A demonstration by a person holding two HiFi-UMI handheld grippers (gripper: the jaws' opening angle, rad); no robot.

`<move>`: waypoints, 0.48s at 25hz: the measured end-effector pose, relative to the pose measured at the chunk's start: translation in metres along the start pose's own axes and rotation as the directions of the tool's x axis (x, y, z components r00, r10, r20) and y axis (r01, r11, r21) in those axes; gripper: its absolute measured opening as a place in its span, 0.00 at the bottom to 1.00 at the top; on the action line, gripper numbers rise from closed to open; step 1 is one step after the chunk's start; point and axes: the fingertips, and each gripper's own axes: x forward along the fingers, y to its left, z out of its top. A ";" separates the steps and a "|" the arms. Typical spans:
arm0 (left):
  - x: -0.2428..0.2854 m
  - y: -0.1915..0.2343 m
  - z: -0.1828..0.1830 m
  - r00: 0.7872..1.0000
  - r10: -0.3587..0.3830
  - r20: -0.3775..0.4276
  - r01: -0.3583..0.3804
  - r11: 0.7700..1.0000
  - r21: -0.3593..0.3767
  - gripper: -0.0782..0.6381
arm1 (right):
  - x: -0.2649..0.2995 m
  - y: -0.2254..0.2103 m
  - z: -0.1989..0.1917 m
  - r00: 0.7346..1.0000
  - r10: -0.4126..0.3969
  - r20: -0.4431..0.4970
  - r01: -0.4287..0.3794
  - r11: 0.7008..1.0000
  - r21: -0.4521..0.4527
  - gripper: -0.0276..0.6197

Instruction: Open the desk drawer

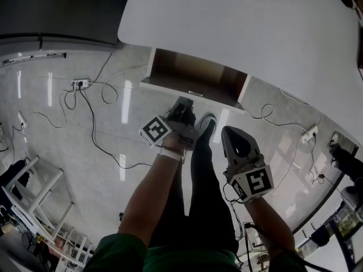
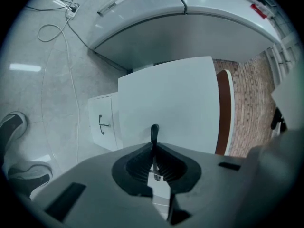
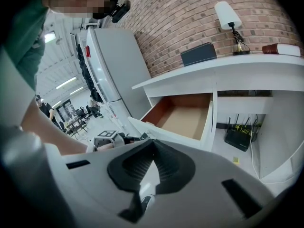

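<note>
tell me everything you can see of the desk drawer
The desk drawer stands pulled well out from under the white desk top and sits level. Its front panel and outer sides are white. The inner walls look like reddish-brown wood, the floor like paler tan board. A small handle sits at the middle of the front. Nothing shows inside it. The left gripper, its jaws shut, points at the front close by the handle; whether it touches cannot be told.
</note>
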 end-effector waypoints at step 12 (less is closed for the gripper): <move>0.001 0.036 -0.001 0.999 0.041 0.001 -0.041 0.999 0.004 0.14 | 0.007 0.006 -0.012 1.000 0.011 -0.019 -0.011 1.000 0.002 0.04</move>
